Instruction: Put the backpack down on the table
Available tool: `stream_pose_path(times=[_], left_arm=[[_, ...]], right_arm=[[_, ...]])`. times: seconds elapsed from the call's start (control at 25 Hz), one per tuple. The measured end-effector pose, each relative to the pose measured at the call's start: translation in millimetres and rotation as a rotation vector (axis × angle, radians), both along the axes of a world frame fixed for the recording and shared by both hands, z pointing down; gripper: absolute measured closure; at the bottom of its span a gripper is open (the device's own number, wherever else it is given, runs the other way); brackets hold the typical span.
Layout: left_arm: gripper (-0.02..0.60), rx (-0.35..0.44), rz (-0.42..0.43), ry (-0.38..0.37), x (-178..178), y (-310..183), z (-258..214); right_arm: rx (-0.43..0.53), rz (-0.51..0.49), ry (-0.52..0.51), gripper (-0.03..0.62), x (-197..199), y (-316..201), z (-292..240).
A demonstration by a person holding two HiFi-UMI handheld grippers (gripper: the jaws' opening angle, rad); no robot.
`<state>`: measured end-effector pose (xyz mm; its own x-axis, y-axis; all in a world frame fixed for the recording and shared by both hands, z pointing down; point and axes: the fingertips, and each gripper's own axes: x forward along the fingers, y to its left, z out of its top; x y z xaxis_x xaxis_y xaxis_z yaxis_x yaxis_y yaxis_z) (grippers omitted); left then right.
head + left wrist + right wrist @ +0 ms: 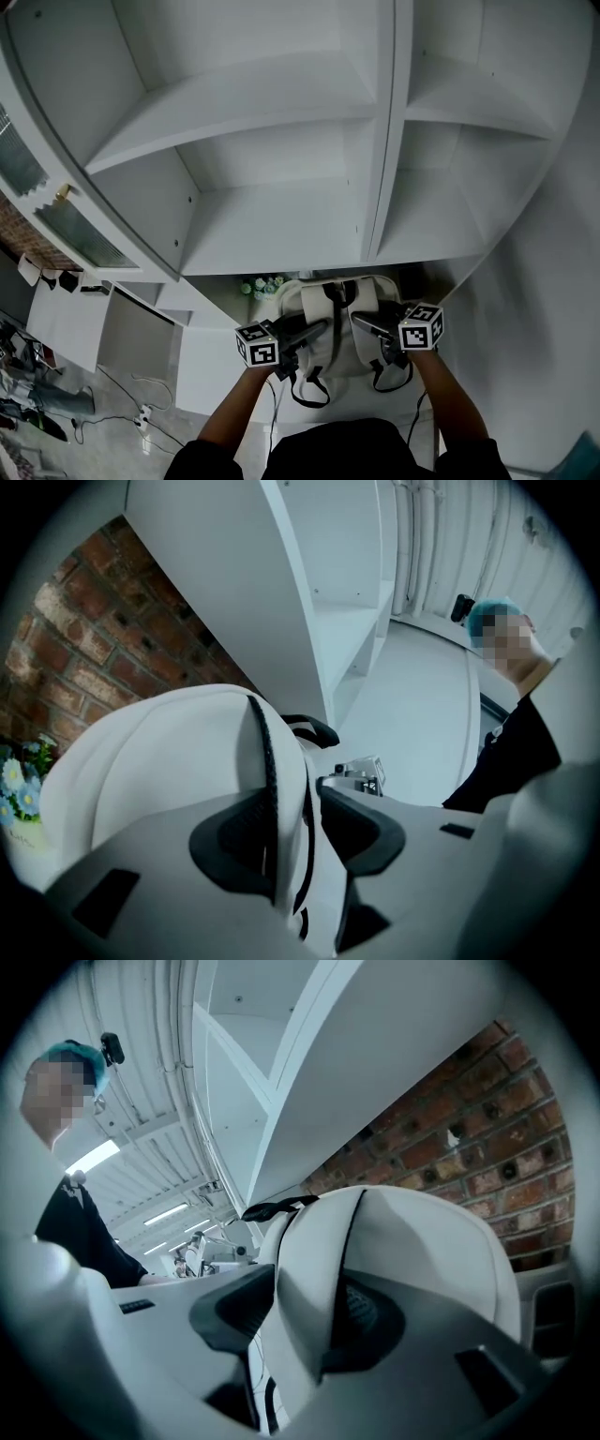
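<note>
The left claw and right claw are both wide, with the white backpack straps loose between them.

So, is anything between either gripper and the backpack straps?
Nothing visible. The white backpack has one strap between the open jaws of the left gripper, the other strap between those of the right gripper. Small bottles stand behind it.

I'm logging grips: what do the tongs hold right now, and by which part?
Nothing is gripped. The left tongs and the right tongs stand open, each around a shoulder strap of the white backpack.
</note>
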<state>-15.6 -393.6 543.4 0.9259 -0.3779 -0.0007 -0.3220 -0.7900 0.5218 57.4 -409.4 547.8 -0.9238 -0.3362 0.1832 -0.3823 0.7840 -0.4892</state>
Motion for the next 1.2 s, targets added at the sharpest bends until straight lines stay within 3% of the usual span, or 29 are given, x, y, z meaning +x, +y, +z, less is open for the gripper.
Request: stream_pose_path(times=[0.2, 0.52, 0.72, 1.2], left_arm=[[0.42, -0.006, -0.021, -0.004, -4.5, 5.0, 0.9], [0.405, -0.044, -0.084, -0.002, -23.8, 21.4, 15.7], [0.402, -0.054, -0.075, -0.007, -35.8, 48.3, 18.6], [0.402, 0.027, -0.055, -0.01, -30.0, 118.0, -7.0]], right_arm=[[0.021, 0.061, 0.085, 0.431, 21.7, -1.3, 12.7], [0.027, 0.185, 0.058, 0.431, 49.0, 9.2, 12.8], [0.056, 0.293, 0.046, 0.431, 65.2, 28.8, 7.5], [0.112, 0.279, 0.065, 0.431, 32.9, 116.3, -7.0]])
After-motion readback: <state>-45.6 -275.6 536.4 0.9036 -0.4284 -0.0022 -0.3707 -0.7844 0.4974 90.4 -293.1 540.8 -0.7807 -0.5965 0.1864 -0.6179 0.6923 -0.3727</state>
